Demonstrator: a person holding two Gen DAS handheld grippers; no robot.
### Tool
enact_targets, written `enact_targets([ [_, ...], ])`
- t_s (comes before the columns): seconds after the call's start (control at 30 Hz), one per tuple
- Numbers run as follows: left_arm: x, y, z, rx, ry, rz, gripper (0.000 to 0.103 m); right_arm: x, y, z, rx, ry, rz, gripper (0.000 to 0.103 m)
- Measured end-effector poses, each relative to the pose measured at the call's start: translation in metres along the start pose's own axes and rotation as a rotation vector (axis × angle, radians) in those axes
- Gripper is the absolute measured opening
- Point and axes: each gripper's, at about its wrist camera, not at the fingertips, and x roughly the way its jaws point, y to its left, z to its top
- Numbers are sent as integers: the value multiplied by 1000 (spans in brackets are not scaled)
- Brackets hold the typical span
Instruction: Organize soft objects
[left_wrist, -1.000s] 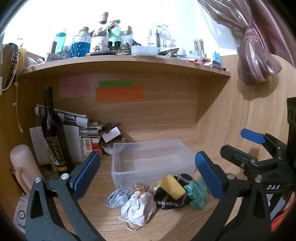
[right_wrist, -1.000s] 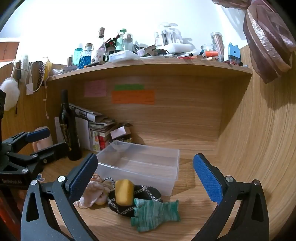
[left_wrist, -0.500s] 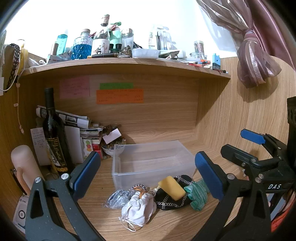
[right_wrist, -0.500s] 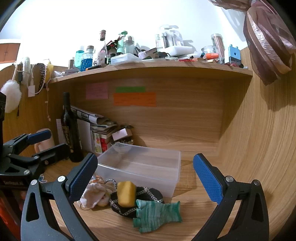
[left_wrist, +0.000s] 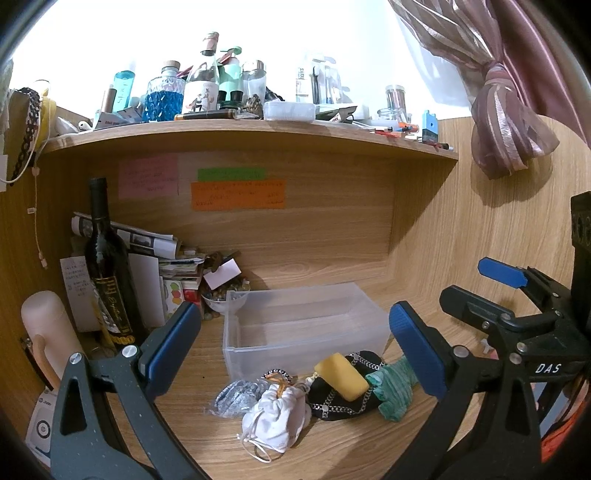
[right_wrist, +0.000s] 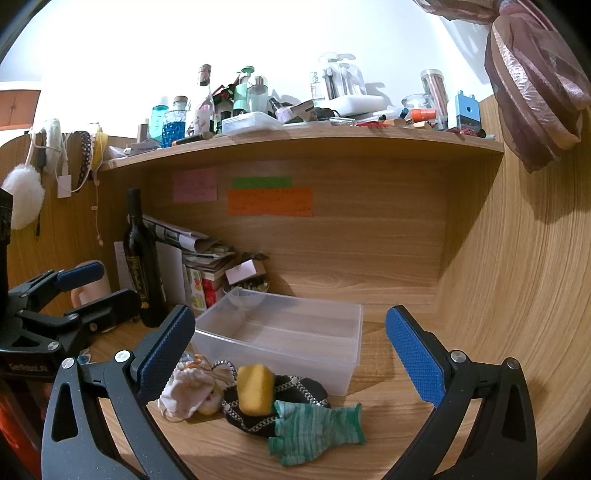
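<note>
A clear plastic bin (left_wrist: 306, 325) (right_wrist: 284, 332) stands empty on the wooden desk. In front of it lie a yellow sponge (left_wrist: 341, 376) (right_wrist: 254, 387) on a black chained pouch (left_wrist: 347, 404) (right_wrist: 295, 391), a green knit glove (left_wrist: 393, 387) (right_wrist: 317, 430), a white drawstring bag (left_wrist: 275, 419) (right_wrist: 184, 391) and a silvery bag (left_wrist: 234, 395). My left gripper (left_wrist: 295, 354) is open and empty above the pile; it also shows in the right wrist view (right_wrist: 96, 284). My right gripper (right_wrist: 291, 354) is open and empty over the pile; it also shows in the left wrist view (left_wrist: 480, 284).
A dark wine bottle (left_wrist: 109, 273) (right_wrist: 140, 262), stacked papers and boxes (left_wrist: 166, 266) and a small bowl (left_wrist: 221, 301) stand left of the bin. A pale tumbler (left_wrist: 48, 336) stands at far left. A crowded shelf (left_wrist: 258, 125) hangs overhead. A curtain (left_wrist: 506, 122) hangs at right.
Both grippers have lifted and drawn back a little; the pile and bin sit slightly lower in both views. Nothing was grasped.
</note>
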Motion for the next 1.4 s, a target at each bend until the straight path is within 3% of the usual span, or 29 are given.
enact_targets([
  [1.4, 8, 10, -2, -20, 5, -6, 103, 8, 1, 1, 0, 8, 9, 103],
])
